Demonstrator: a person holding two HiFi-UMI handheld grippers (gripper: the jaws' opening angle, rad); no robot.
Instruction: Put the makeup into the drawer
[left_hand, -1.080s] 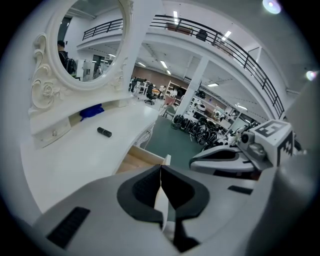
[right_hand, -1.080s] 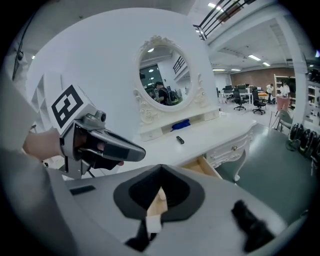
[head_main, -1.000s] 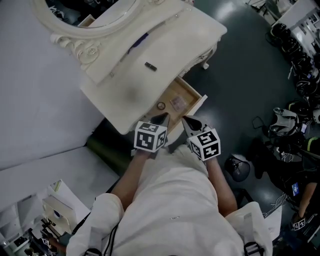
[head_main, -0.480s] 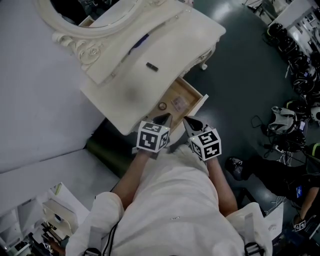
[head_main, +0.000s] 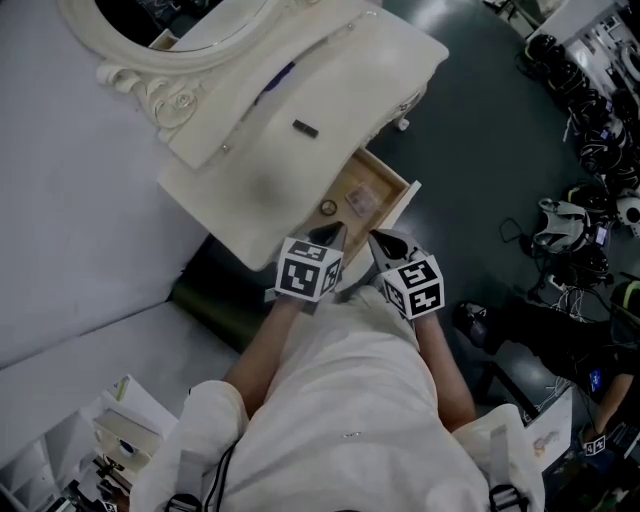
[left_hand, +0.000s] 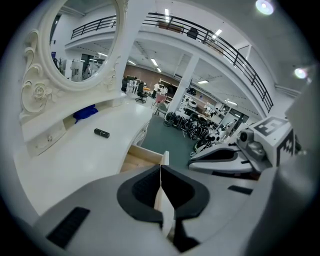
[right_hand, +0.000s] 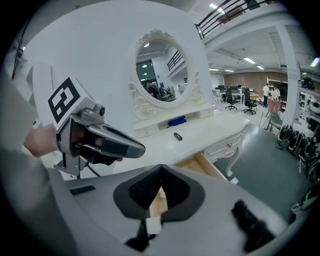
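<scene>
White counter (head_main: 250, 180) is carrying a black makeup stick (head_main: 305, 128) at 12 o'clock. Drawer (head_main: 372, 180) is standing open above the dark floor (head_main: 470, 150). Left gripper (head_main: 328, 236) and right gripper (head_main: 385, 243) jaws are sitting closed, empty.

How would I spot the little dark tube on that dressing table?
Start at the white dressing table with the oval mirror. On its flat top, beyond the open drawer, lies a short black tube. It lies alone; the blue item sits tucked under the mirror.

The open drawer (head_main: 377, 180) is reachable from above; the vanity top (head_main: 330, 90) covers its inner end.
</scene>
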